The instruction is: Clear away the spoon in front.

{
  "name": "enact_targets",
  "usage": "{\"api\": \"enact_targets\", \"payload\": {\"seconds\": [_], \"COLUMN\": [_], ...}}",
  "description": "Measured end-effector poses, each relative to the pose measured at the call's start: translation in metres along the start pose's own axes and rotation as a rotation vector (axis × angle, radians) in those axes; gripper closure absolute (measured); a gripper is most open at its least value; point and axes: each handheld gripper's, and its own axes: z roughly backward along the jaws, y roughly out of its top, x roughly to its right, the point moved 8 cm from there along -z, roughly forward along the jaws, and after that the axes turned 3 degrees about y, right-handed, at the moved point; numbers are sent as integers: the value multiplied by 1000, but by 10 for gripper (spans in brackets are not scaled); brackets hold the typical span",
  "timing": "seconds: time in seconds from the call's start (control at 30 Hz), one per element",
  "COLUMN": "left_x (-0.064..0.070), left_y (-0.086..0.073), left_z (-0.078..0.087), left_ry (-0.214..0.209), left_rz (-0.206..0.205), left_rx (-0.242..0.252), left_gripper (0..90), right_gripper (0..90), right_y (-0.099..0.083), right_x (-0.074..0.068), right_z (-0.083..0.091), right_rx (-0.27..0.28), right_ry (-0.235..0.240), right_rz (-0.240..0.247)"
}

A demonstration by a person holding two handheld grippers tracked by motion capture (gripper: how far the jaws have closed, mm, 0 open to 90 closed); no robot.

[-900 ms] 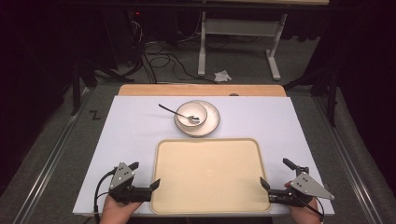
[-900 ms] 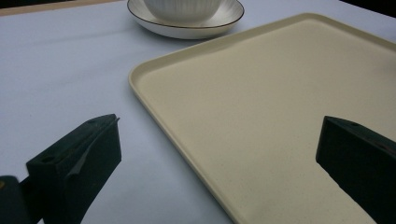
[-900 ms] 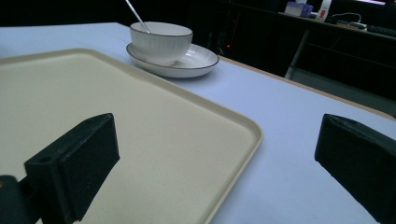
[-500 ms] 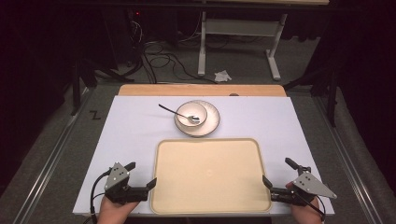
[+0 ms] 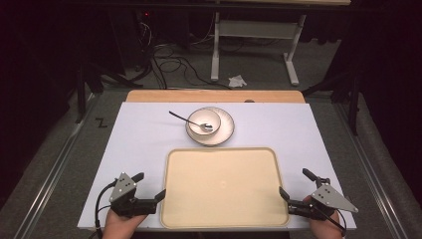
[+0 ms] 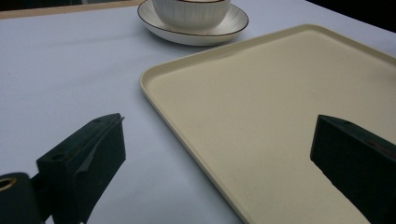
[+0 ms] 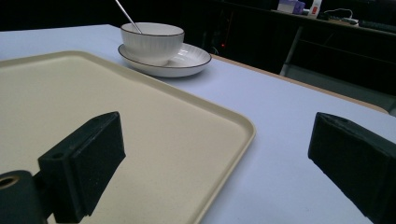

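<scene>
Both grippers, left [image 5: 149, 187] and right [image 5: 293, 185], wide open astride the tray [image 5: 224, 185] edges, seemingly slightly nearer the person than before.

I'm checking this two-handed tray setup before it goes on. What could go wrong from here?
Both grippers, left gripper and right gripper, stand open astride the near corners of the flat beige plastic tray; an uneven grab might tilt it. Pushed forward, the tray could bump the white saucer holding the white ribbed bowl, whose metal spoon might slip out.
</scene>
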Motion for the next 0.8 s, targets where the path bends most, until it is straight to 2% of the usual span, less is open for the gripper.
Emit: {"api": "enact_targets", "payload": {"seconds": [0.27, 0.3, 0.43, 0.5, 0.6, 0.8], "left_x": [1, 2, 4, 4, 5, 3], "left_y": [4, 6, 8, 10, 13, 23], "left_z": [0, 0, -1, -2, -4, -13], "left_ry": [1, 5, 7, 4, -1, 18], "left_rz": [3, 1, -4, -4, 7, -12], "left_rx": [2, 7, 12, 6, 14, 3], "left_gripper": [41, 41, 45, 41, 40, 32], "right_gripper": [62, 62, 70, 166, 134, 159], "right_y": [0, 1, 0, -2, -2, -1], "right_x": [0, 1, 0, 1, 0, 1], "right_z": [0, -1, -1, -1, -1, 0], "right_rx": [12, 13, 12, -3, -4, -3], "right_ry": [16, 13, 27, 37, 62, 55], "right_rz": [-9, 2, -17, -20, -32, -20]}}
